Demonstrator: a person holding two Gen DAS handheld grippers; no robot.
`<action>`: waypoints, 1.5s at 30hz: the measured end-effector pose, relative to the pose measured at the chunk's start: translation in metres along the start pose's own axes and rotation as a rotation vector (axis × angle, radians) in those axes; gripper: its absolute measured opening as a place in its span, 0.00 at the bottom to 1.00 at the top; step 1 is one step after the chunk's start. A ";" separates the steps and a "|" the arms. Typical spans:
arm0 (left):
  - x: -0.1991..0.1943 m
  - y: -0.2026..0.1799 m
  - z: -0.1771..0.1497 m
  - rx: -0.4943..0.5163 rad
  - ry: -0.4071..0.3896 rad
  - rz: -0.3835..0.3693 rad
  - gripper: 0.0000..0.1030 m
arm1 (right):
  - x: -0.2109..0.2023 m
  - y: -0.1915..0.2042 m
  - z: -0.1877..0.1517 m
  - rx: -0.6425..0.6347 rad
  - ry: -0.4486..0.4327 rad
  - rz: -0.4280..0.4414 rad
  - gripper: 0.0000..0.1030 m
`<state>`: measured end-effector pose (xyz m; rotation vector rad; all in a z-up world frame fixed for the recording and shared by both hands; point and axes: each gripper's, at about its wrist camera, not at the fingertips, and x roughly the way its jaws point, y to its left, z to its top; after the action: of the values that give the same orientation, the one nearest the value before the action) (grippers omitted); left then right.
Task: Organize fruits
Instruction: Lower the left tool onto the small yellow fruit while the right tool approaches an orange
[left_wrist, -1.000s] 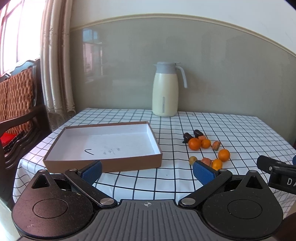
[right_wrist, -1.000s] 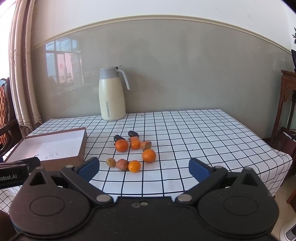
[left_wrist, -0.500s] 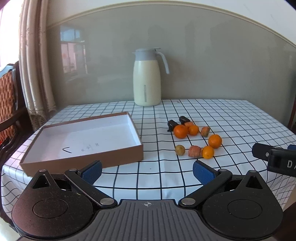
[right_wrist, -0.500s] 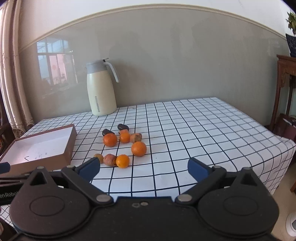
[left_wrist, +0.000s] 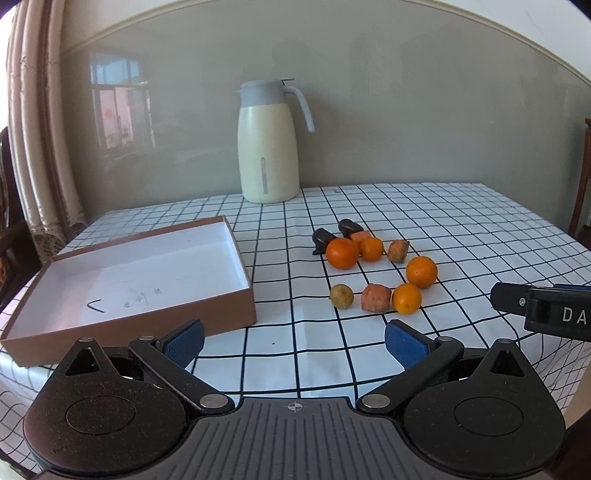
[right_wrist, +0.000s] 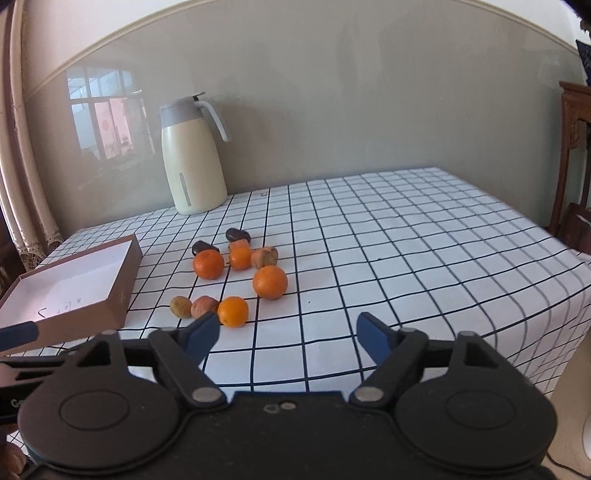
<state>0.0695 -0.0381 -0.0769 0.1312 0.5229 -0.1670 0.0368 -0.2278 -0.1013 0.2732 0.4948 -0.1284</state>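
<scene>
From the left wrist I see my left tool (left_wrist: 293, 341) spread and empty, fruits (left_wrist: 406, 298) loose on the desk (left_wrist: 461, 229) right of the box (left_wrist: 236, 302); from the right wrist, my right tool (right_wrist: 288, 334) is closing on nothing, so I centre it on the nearest orange (right_wrist: 232, 312) first.

Home dining room, checked tablecloth (left_wrist: 424, 206), thermos jug (left_wrist: 267, 147), curtains (left_wrist: 37, 129)

Checked surface, loaded and waiting

The surface (left_wrist: 424, 206) carries a cream jug (left_wrist: 267, 142) at the back, an open cardboard box (left_wrist: 129, 280) on the left (white inside), and scattered fruits (left_wrist: 373, 269) mid-cloth.
</scene>
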 end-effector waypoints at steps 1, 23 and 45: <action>0.003 -0.001 0.000 0.001 0.001 -0.005 1.00 | 0.002 -0.001 0.000 0.001 0.003 0.000 0.69; 0.067 -0.024 0.008 0.008 0.027 -0.084 0.81 | 0.056 -0.016 0.014 0.031 0.029 0.028 0.41; 0.117 -0.026 0.011 -0.065 0.064 -0.073 0.48 | 0.087 -0.024 0.015 0.064 0.048 0.041 0.43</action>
<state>0.1695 -0.0802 -0.1292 0.0542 0.5966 -0.2171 0.1147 -0.2596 -0.1359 0.3491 0.5330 -0.0980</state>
